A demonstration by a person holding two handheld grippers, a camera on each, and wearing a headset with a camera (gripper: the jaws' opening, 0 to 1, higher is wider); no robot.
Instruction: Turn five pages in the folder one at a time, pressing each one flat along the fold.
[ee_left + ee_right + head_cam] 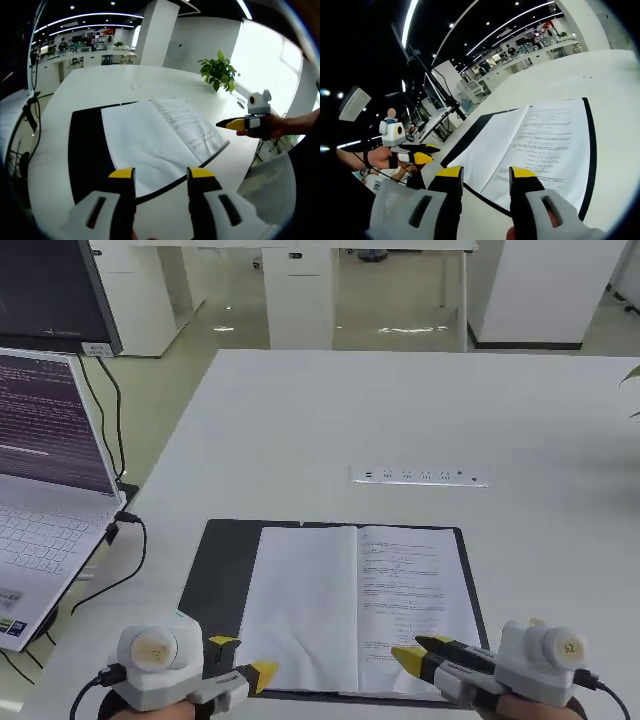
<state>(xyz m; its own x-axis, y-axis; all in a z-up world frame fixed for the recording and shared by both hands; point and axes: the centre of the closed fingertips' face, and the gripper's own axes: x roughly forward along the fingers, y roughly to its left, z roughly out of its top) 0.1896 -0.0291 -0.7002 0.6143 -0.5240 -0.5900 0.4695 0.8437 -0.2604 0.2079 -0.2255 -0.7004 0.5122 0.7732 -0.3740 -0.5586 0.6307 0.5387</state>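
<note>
A black folder (220, 560) lies open on the white table, with a blank white page (300, 605) on its left and a printed page (415, 600) on its right. My left gripper (243, 665) hovers at the folder's near left corner, open and holding nothing; in the left gripper view its yellow-tipped jaws (161, 176) stand apart over the folder's near edge (85, 150). My right gripper (425, 652) hangs over the printed page's near right corner, jaws apart and empty (485, 175). The printed page (555, 145) lies flat ahead of it.
An open laptop (45, 490) with cables (125, 550) sits at the table's left edge, a monitor (50, 290) behind it. A white power strip (420, 477) lies beyond the folder. A potted plant (220, 72) stands at the table's far right.
</note>
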